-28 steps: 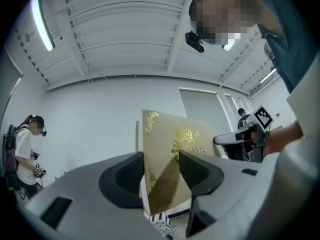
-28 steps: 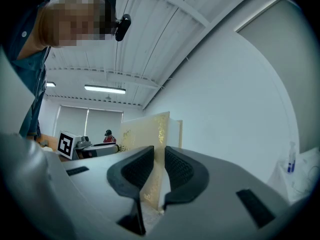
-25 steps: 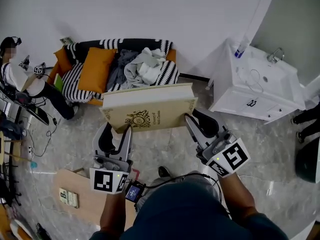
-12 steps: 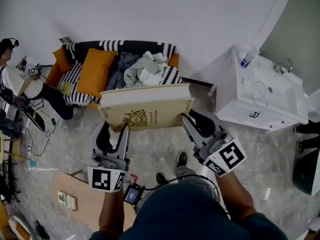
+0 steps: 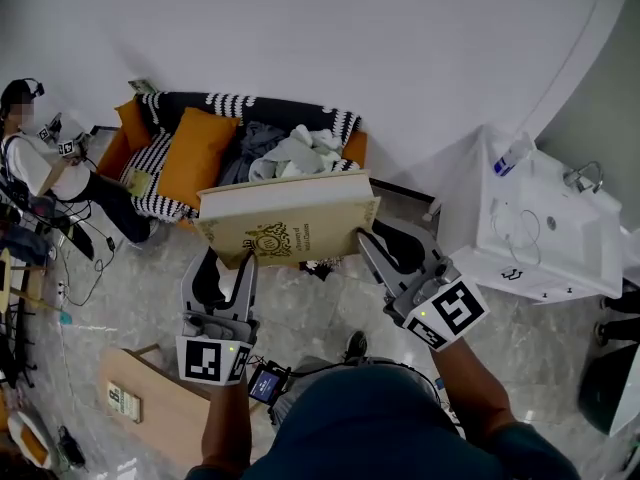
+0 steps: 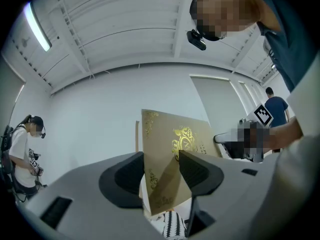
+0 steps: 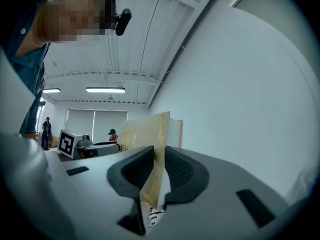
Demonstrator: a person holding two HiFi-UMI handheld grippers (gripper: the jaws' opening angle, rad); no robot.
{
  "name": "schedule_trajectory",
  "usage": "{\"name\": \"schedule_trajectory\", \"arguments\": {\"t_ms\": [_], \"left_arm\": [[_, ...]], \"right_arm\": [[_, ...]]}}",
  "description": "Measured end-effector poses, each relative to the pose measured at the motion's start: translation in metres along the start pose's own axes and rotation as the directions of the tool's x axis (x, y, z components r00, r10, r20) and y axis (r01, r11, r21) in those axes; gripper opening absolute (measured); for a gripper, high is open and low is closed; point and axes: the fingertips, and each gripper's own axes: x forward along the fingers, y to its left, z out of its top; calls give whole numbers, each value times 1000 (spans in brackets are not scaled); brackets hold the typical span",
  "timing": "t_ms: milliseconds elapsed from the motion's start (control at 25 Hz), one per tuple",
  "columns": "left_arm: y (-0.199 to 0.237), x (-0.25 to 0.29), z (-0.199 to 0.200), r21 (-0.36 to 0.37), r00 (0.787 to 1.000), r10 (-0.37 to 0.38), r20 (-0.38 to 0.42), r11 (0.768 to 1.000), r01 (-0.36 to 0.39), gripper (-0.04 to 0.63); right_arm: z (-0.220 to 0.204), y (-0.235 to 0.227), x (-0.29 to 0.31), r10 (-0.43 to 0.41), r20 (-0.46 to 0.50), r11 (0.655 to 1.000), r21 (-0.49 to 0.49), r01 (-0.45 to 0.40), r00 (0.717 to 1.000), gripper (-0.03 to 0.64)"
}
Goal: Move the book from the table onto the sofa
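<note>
Little of the writing can be read. On the low wooden bench (image 5: 165, 413), below and left of the book (image 5: 290, 223), lies a small printed card (image 5: 122, 400) whose print is too small to make out. The book's tan cover carries a gold crest with a line of gold lettering beside it and gold ornaments in the corners; the lettering is also too small to read. Each gripper's cube shows a square black-and-white marker. A small lit screen (image 5: 267, 384) sits below the book, its content unreadable.

There is one book, two grippers, one sofa (image 5: 240, 133), one large orange cushion (image 5: 195, 153), one white sink cabinet (image 5: 540, 233) and one bottle (image 5: 512, 154) standing on it. One person (image 5: 30, 163) sits left of the book, by the sofa's end.

The book is held in the air over the marble floor (image 5: 130, 288), level and broadside to the person, with the sofa just beyond its far edge; it rests on neither the bench nor the sofa. The left gripper (image 5: 232, 264) is clamped on the book's near-left corner, the cover pinched between its two pads. The right gripper (image 5: 372, 240) is clamped on the book's right end, its pads pressed against both faces. The cabinet stands to the right of the book.
</note>
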Motion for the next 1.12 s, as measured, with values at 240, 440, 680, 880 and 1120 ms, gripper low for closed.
{"name": "schedule_trajectory", "arguments": {"t_ms": [240, 440, 680, 880, 1120], "left_arm": [[4, 44, -16, -10, 999, 6, -32, 1000, -6, 202], [23, 86, -29, -21, 998, -9, -57, 1000, 8, 202], [42, 119, -51, -36, 998, -32, -61, 999, 30, 202], [79, 162, -70, -42, 996, -52, -75, 998, 49, 202], [118, 201, -98, -58, 992, -79, -96, 996, 73, 202]], "right_arm": [[-10, -42, 18, 5, -12, 1000, 15, -5, 1000, 77], [-19, -75, 50, -8, -35, 999, 37, 10, 999, 77], [-34, -100, 76, -34, -42, 999, 39, 35, 999, 77], [-47, -128, 122, -54, -47, 997, 47, 56, 997, 77], [-68, -153, 171, -76, -56, 995, 53, 79, 996, 77]]}}
